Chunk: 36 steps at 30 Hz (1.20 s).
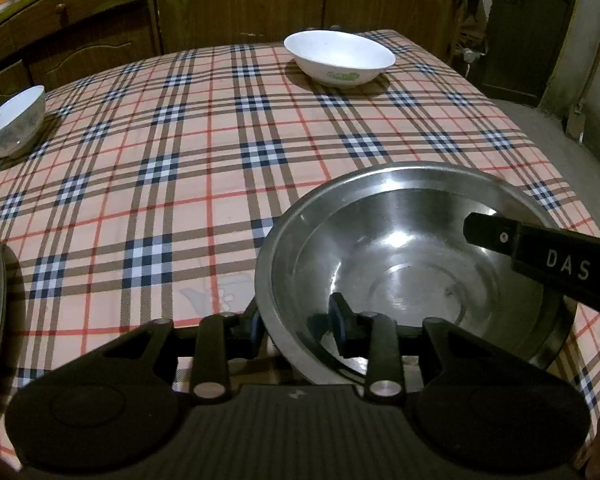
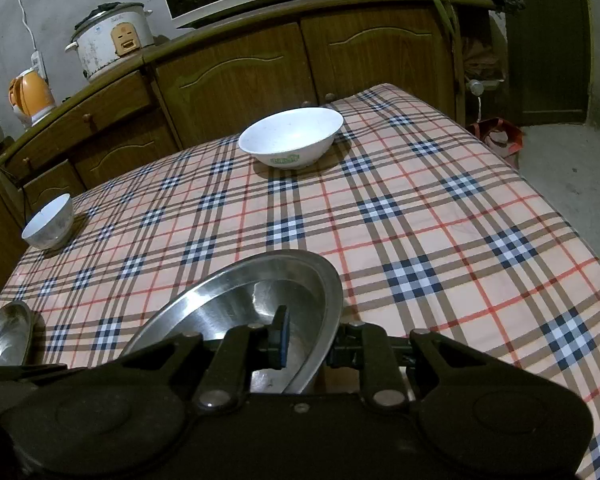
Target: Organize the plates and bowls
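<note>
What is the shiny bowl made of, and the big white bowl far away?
The shiny bowl looks like polished steel: silver-grey, with mirror-like glints and reflections inside. The big white bowl looks like glazed ceramic, or maybe hard plastic: smooth, matte white, with a green printed mark on its side. The pictures cannot settle which.

Both cameras are sitting low over the near edge of the tabletop (image 1: 180, 140), each riding on a hand-held gripper and looking down and across toward the cabinets (image 2: 240, 76) at the far edge. Both views are sharing the steel bowl (image 1: 400, 264) up close and the white bowl (image 2: 292, 136) farther off.
</note>
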Each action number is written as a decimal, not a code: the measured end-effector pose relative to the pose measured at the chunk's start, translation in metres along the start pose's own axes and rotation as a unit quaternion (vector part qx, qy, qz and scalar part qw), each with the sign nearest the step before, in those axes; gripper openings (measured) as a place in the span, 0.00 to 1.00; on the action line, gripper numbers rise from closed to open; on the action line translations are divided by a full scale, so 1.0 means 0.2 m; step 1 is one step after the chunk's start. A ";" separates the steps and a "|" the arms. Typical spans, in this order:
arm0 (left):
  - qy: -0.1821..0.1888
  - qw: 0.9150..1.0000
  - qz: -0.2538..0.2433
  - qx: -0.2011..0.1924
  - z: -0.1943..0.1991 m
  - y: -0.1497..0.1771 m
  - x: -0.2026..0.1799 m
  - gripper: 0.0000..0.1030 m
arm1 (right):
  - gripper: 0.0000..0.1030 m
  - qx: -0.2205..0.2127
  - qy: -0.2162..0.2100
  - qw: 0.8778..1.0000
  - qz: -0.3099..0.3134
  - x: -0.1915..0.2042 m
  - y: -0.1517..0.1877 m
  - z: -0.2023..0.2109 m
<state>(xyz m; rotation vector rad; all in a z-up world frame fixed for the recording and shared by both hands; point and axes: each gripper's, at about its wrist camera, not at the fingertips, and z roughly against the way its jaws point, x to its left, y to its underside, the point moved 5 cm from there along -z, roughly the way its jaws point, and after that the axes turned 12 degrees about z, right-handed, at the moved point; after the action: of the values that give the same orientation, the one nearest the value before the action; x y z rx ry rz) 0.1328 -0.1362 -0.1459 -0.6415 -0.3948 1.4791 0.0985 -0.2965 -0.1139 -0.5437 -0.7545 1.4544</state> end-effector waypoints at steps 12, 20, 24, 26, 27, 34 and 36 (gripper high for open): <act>0.003 1.000 0.004 -0.006 0.03 0.00 -0.01 0.42 | 0.27 -0.003 0.009 1.000 -0.005 -0.02 0.01 0.03; 0.007 1.000 0.012 -0.013 0.06 -0.02 0.01 0.43 | 0.32 -0.008 0.029 0.999 -0.017 -0.08 0.01 0.08; 0.010 1.000 0.012 -0.016 0.08 -0.02 0.00 0.44 | 0.32 -0.012 0.031 0.999 -0.021 -0.10 0.00 0.09; 0.012 1.000 0.012 -0.018 0.09 -0.02 0.00 0.46 | 0.32 -0.017 0.032 0.999 -0.021 -0.10 -0.01 0.11; 0.013 1.000 0.013 -0.020 0.10 -0.02 0.00 0.48 | 0.32 -0.019 0.033 0.999 -0.020 -0.10 -0.01 0.11; 0.013 0.999 0.016 -0.032 0.13 -0.05 0.00 0.59 | 0.37 -0.033 0.032 0.999 -0.021 -0.09 -0.04 0.15; 0.013 0.999 0.018 -0.034 0.14 -0.06 0.01 0.62 | 0.42 -0.036 0.032 0.999 -0.022 -0.09 -0.05 0.16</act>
<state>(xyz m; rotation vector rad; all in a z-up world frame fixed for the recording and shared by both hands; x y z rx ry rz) 0.1251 -0.1297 -0.1174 -0.7244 -0.4162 1.4960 0.0827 -0.3196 -0.0879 -0.6220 -0.7657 1.3675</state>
